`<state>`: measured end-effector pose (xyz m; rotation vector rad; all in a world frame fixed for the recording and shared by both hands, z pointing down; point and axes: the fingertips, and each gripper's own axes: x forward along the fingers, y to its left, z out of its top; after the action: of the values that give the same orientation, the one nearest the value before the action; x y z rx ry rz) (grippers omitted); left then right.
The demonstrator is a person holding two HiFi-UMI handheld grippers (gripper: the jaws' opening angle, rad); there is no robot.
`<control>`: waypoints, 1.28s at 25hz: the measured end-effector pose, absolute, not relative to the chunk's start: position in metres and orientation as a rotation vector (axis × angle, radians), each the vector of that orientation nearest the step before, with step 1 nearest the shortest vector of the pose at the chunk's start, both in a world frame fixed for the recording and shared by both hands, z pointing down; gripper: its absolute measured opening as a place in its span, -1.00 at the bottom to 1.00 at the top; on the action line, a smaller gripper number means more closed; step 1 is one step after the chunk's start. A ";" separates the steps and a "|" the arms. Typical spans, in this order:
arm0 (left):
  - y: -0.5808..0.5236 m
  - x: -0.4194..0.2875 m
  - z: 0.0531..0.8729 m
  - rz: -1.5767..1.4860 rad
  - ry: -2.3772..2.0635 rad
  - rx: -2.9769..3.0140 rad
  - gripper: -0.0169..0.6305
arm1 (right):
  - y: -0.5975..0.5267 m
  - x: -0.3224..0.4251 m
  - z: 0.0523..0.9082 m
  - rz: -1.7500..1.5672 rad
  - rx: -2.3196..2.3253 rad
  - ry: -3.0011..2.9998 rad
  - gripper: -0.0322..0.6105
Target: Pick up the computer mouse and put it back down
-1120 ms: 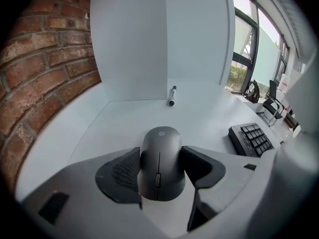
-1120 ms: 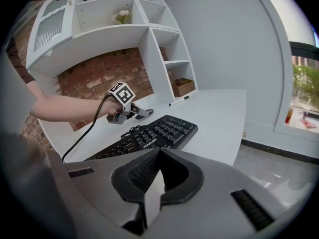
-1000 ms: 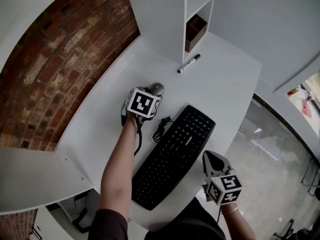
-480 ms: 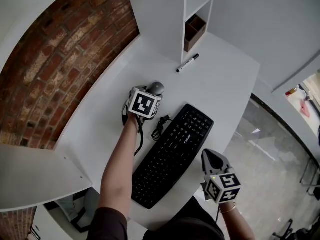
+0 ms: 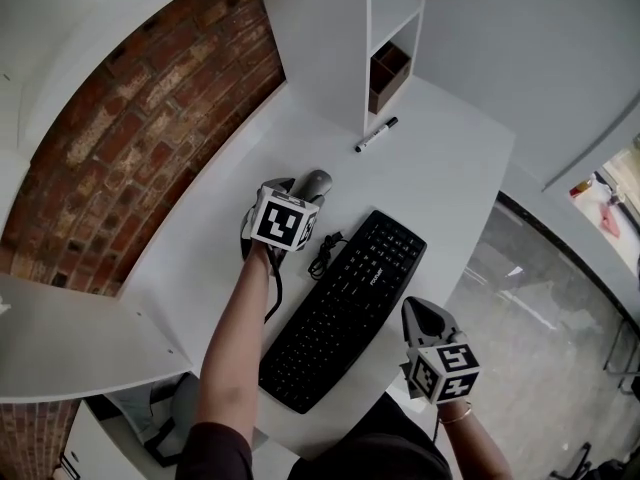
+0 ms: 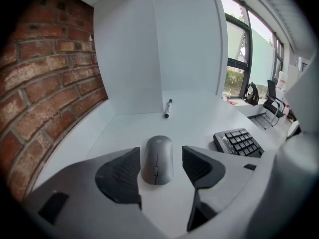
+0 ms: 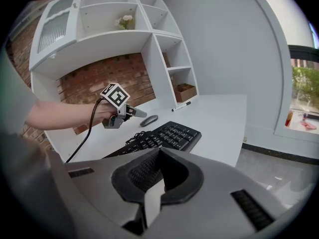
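A grey computer mouse (image 5: 316, 181) lies flat on the white desk (image 5: 440, 183). In the left gripper view the mouse (image 6: 157, 159) sits between the two dark pads, with a gap on its right side. My left gripper (image 5: 301, 191) is open around the mouse's near end and rests low over the desk. My right gripper (image 5: 416, 311) hangs off the desk's front edge beside the keyboard. It is shut with nothing in it, and in its own view the right gripper's (image 7: 159, 176) jaws meet.
A black keyboard (image 5: 345, 308) lies diagonally right of the mouse, with a coiled black cable (image 5: 325, 251) at its left edge. A marker (image 5: 376, 134) lies farther back near the white shelf unit, which holds a brown box (image 5: 388, 66). A brick wall (image 5: 130, 138) borders the left.
My left gripper has edged slightly back toward me, so more of the mouse shows in the head view. The mouse has stayed on the desk. The right gripper has hardly moved.
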<state>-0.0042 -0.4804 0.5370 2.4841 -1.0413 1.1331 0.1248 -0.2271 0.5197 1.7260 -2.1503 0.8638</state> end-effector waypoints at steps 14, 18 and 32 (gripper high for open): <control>-0.412 -0.028 0.500 1.021 -1.104 2.518 -0.19 | -0.216 0.111 0.496 0.823 1.717 -2.193 -0.89; -0.396 -0.039 0.493 1.003 -1.136 2.510 -0.26 | -0.213 0.107 0.493 0.805 1.708 -2.193 -0.89; -0.332 -0.069 0.483 0.918 -1.193 2.491 -0.42 | -0.201 0.087 0.488 0.787 1.676 -2.204 -0.89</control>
<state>-0.0685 -0.3322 0.4833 2.4906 -1.1933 0.9179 0.0875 -0.2006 0.4877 1.6757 -2.2037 0.7866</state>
